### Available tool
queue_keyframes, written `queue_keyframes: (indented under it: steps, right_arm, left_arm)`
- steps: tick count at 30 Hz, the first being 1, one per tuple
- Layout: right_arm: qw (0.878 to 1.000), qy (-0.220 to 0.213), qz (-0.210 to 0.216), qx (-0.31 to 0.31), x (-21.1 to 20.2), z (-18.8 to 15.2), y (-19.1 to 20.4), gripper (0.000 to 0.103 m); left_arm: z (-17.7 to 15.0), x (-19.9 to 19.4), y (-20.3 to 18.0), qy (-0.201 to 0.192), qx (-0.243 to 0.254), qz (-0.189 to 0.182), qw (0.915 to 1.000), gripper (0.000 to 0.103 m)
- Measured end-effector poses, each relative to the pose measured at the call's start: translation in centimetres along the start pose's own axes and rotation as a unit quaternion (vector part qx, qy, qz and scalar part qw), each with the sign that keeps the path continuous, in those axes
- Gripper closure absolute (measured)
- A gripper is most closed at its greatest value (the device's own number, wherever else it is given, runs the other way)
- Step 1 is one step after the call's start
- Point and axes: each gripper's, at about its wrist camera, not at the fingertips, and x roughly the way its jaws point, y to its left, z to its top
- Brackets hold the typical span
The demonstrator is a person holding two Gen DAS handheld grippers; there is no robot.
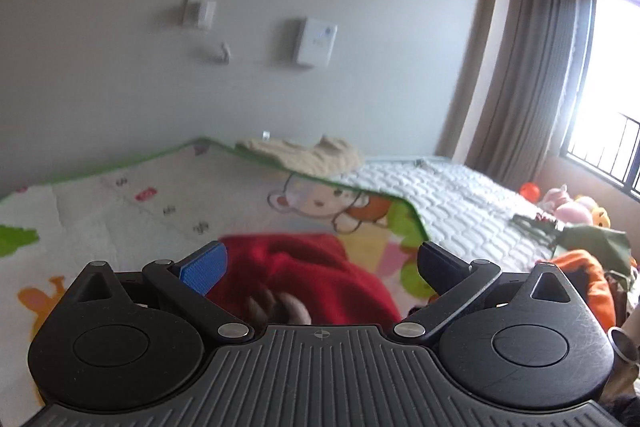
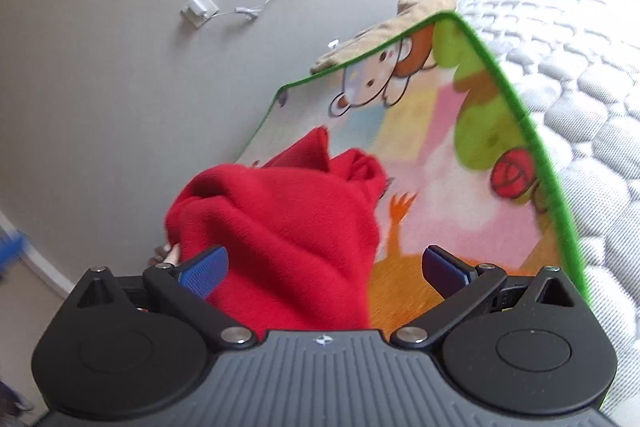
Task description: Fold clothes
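Observation:
A crumpled red fleece garment [image 1: 304, 267] lies on a cartoon-print blanket [image 1: 120, 211] spread over the bed. My left gripper [image 1: 320, 267] stands open just above the garment, its jaws wide apart and gripping nothing. A person's fingers [image 1: 280, 307] touch the red cloth close under that gripper. In the right wrist view the same red garment [image 2: 288, 223] is bunched in a heap between the spread jaws of my right gripper [image 2: 324, 267], which is open too. A bit of a hand [image 2: 170, 253] shows at the heap's left edge.
A beige fleece garment [image 1: 312, 151] lies at the blanket's far edge by the wall. White quilted mattress [image 1: 448, 195] extends to the right. Orange and green clothes [image 1: 588, 259] and soft toys [image 1: 572, 207] sit near the window. A white wall box [image 1: 316, 43] hangs above.

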Motion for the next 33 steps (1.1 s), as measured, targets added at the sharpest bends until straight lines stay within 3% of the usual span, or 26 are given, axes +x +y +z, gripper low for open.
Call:
queue_keyframes:
  steps: [4,7,11,12,13,15,18,20,23,26,27,30,33]
  right_arm:
    - [1.000,-0.013,-0.001,-0.001,0.0,1.3,-0.1,0.001]
    - [1.000,-0.001,0.011,0.003,1.5,1.6,0.1,0.014]
    - [0.999,0.032,-0.009,-0.005,5.0,1.1,0.3,0.015]
    - [0.999,0.043,-0.002,0.008,5.9,1.1,0.1,0.015]
    - [0.998,0.053,0.015,0.026,6.7,1.2,-0.1,0.015]
    - [0.995,0.061,0.056,0.046,7.4,2.3,0.6,0.015]
    - [0.995,0.053,0.076,-0.023,7.4,4.0,4.2,0.014]
    - [0.991,0.073,0.072,-0.082,8.4,4.3,6.3,0.011]
    - [0.981,0.117,0.028,-0.151,10.8,3.7,8.0,0.011]
    - [0.979,0.111,0.025,-0.168,10.7,4.8,8.8,0.011]
    - [0.982,0.098,0.035,-0.160,10.3,5.8,8.9,0.011]
    - [0.988,0.072,0.052,-0.125,10.0,8.9,8.4,0.011]
    - [0.994,0.083,0.048,-0.059,12.5,11.5,6.2,0.011]
  left_arm:
    - [-3.3,5.5,3.9,0.059,-0.035,-0.009,0.9976,0.000]
    - [-4.1,7.1,6.6,0.067,-0.067,-0.011,0.9954,0.000]
    - [-5.1,7.0,9.2,0.072,-0.104,-0.019,0.9918,0.000]
    - [-5.3,7.1,9.7,0.076,-0.112,-0.023,0.9905,0.002]
    - [-5.5,7.1,9.8,0.081,-0.119,-0.032,0.9891,0.013]
    - [-4.9,6.4,8.7,0.079,-0.105,-0.067,0.9891,0.028]
    - [-4.2,4.4,6.4,0.076,-0.055,-0.124,0.9878,0.028]
    - [-4.7,3.2,5.0,0.092,-0.017,-0.149,0.9844,0.025]
    - [-6.4,2.1,3.7,0.106,0.050,-0.115,0.9864,0.016]
    - [-8.0,1.2,3.7,0.096,0.102,-0.050,0.9889,0.009]
    - [-8.2,1.0,4.3,0.096,0.094,-0.046,0.9899,0.009]
    - [-7.7,0.8,7.5,0.094,0.005,-0.073,0.9929,0.009]
    - [-6.5,0.8,10.3,0.080,-0.090,-0.106,0.9870,0.008]
